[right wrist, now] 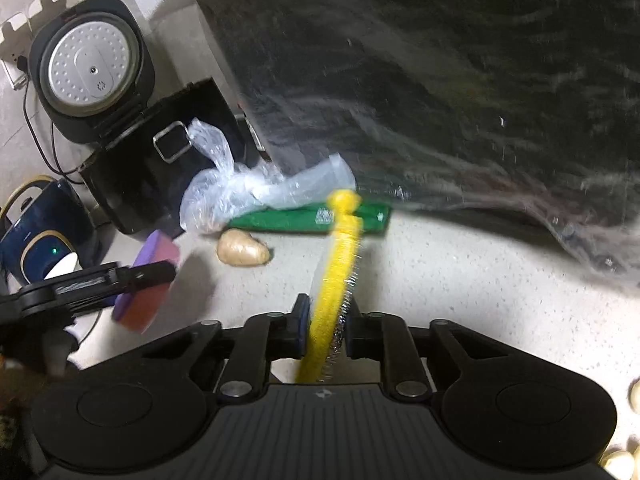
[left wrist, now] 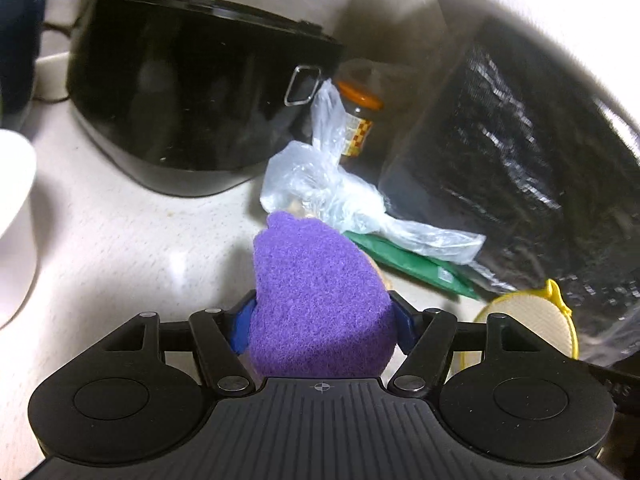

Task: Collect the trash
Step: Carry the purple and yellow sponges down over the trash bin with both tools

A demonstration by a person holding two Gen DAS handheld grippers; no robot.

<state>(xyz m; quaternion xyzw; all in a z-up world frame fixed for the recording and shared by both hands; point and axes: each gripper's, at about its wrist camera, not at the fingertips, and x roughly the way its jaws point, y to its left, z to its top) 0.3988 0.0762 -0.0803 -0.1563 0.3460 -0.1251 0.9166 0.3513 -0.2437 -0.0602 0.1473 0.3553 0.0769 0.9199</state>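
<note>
Meanwhile, the left gripper [left wrist: 322, 320] clamped a purple sponge [left wrist: 318, 300] and the right gripper [right wrist: 326, 326] pinched a yellow brush [right wrist: 338, 256], both near the crumpled plastic bag [left wrist: 320, 188] and green packet [right wrist: 304, 220] on the counter [left wrist: 120, 248]; collecting seemingly required freeing jaws first.

The sponge [left wrist: 320, 292] is purple on its scouring face and pinkish red below, clamped between blue pads [left wrist: 241, 330] on the black left gripper [left wrist: 322, 320], while a yellow-rimmed brush [right wrist: 334, 276] with pale bristles sits in the black right gripper [right wrist: 326, 320]. At twelve o'clock from the sponge lies a clear, crinkled plastic bag [left wrist: 332, 192] over a green packet [left wrist: 416, 262], beside a glossy black rice cooker [left wrist: 180, 100] and a jar [left wrist: 358, 120] with an orange lid and a red-and-yellow chequered label. The counter [left wrist: 120, 248] is white with fine speckles, a tan lump [right wrist: 242, 254] rests on it, and a dark bag [right wrist: 460, 100] glints at two o'clock.
</note>
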